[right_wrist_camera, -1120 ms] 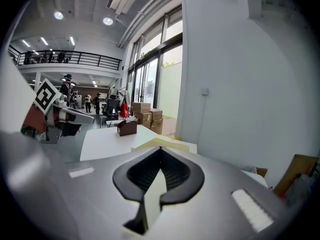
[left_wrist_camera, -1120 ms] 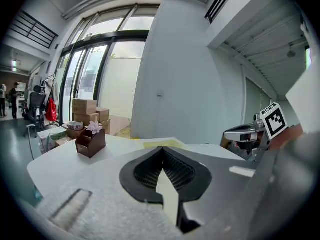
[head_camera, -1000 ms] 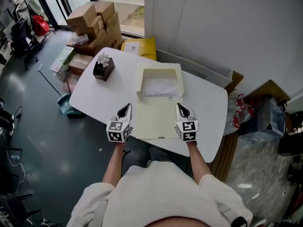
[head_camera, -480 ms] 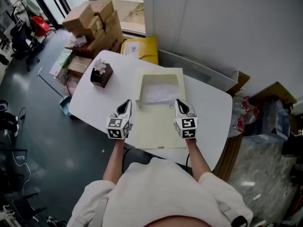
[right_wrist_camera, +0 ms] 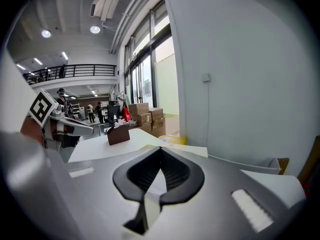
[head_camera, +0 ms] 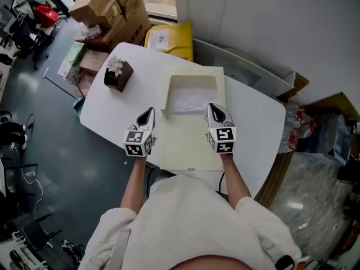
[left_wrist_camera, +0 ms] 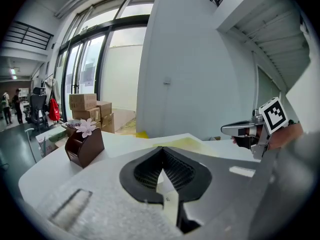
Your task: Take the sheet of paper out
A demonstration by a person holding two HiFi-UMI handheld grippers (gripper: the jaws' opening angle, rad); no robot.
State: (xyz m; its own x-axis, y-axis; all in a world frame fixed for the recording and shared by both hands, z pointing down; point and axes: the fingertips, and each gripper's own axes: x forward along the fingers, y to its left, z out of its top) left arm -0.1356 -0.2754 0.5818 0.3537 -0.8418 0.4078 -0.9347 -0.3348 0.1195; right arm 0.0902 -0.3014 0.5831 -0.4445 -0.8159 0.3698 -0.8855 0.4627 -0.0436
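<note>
At the left gripper (left_wrist_camera: 161,156): fingers pressed together with nothing between them. It hovers over bare tabletop (head_camera: 112,114), just left of the box's open lid (head_camera: 185,145).
Right gripper (right_wrist_camera: 160,156): fingers also closed and empty, the tip poised above the lid's far end at the near right corner of the tray.
Sheet of paper (head_camera: 190,101): white and slightly rumpled, lying in the tray of the pale yellow box (head_camera: 194,75), untouched by either gripper.
Change: within the past second both grippers have advanced side by side from the lid's near end toward the tray.
Meaning: the approach looks almost complete, but removal has not begun. The right gripper is nearest the sheet, and its fingers would have to spread before they could pinch an edge.
Surroundings: a brown flower-topped holder (head_camera: 117,75) stands at the tabletop's far left, well apart from the box. Cardboard cartons (head_camera: 109,7) are stacked on the floor beyond.
</note>
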